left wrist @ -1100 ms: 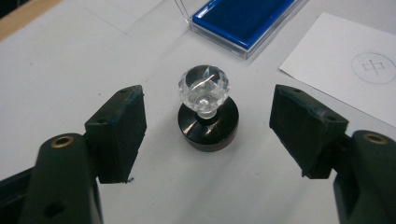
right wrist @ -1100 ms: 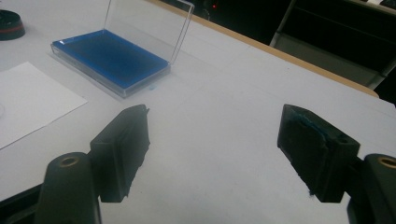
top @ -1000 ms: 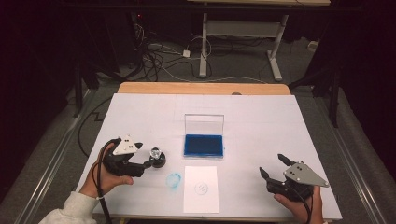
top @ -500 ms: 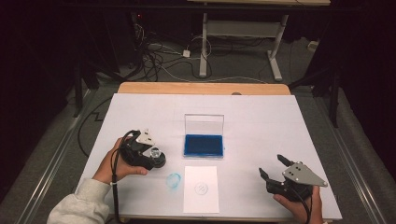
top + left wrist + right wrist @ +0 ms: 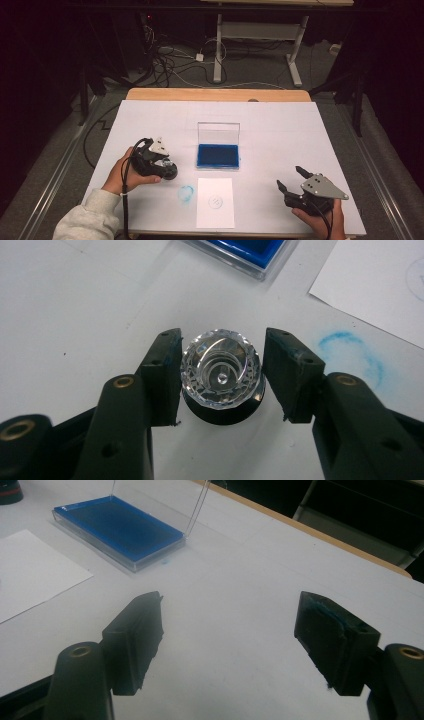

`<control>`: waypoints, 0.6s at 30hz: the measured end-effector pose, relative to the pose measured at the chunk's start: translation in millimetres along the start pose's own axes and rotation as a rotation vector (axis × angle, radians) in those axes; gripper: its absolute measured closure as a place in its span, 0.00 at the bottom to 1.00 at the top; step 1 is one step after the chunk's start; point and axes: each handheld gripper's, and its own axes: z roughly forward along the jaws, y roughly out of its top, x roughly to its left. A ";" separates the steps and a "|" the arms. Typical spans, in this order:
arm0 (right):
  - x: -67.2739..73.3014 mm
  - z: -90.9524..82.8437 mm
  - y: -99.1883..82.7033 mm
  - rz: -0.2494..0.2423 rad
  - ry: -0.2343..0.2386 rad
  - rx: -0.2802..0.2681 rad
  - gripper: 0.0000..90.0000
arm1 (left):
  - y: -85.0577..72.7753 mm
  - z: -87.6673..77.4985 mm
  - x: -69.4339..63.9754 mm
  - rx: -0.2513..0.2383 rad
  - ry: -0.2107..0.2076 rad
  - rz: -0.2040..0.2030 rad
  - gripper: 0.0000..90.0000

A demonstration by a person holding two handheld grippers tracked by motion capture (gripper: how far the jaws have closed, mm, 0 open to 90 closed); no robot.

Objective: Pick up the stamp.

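Fingers of the left gripper spread around a crystal-topped stamp; right gripper spread wide.

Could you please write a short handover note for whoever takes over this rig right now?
Left gripper: open, jaws either side of the clear-topped stamp, which stands on the table; a small gap shows on each side.
Right gripper: open, holding nothing, over bare table at the right.
Blue ink pad: lid open, mid-table.
White paper: in front of the pad, faint round print on it; blue smudge beside it on the table.
Left: probably close on the stamp.
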 end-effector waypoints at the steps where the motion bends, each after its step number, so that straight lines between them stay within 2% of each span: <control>1: 0.2 0.3 -0.2 0.001 -0.002 0.007 0.31 | 0.2 0.1 0.1 0.004 0.000 -0.001 0.56; 8: 0.3 0.6 -0.2 0.006 -0.004 0.010 0.31 | 0.6 6.7 1.4 0.023 -0.016 -0.010 0.52; 12: 0.7 0.6 -0.2 0.006 -0.001 0.011 0.32 | 0.6 9.2 2.7 0.013 -0.026 -0.015 0.52; 18: 1.2 1.5 -0.4 -0.010 0.008 0.019 0.33 | -0.4 8.6 5.6 0.013 -0.025 -0.022 0.60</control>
